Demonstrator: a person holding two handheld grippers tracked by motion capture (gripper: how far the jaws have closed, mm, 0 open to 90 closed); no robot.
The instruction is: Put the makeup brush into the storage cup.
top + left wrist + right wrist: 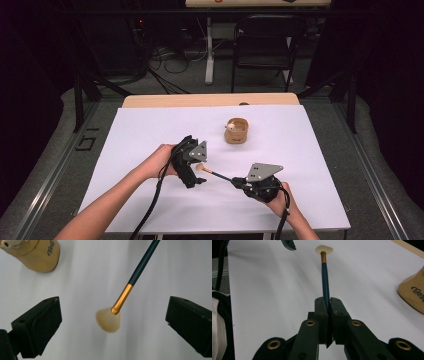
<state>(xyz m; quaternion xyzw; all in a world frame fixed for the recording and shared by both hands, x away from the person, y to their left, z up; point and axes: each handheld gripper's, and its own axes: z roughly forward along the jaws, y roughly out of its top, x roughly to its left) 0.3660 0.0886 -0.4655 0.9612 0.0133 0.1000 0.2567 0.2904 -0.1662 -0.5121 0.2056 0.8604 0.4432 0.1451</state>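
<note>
Your right gripper (329,302) pinches the brush (325,277) by its dark handle, jaws pressed tight on it. Your left gripper (113,322) is spread wide; the bristle head sits between its fingers (40,322), touching neither. Brush lies near centre of the white table (150,130), wooden cup (236,131) farther off.

quick count: one fan-shaped makeup brush (130,291), dark teal handle, gold ferrule, pale bristles. one tan wooden-looking cup-shaped holder (236,131) with black lettering, one small whitish item inside, can't tell what. two black handheld two-jaw grippers: left gripper (198,172), right gripper (239,181). one white sheet (150,135) covering one light wood table (210,100). one black folding chair (263,42) in back.
</note>
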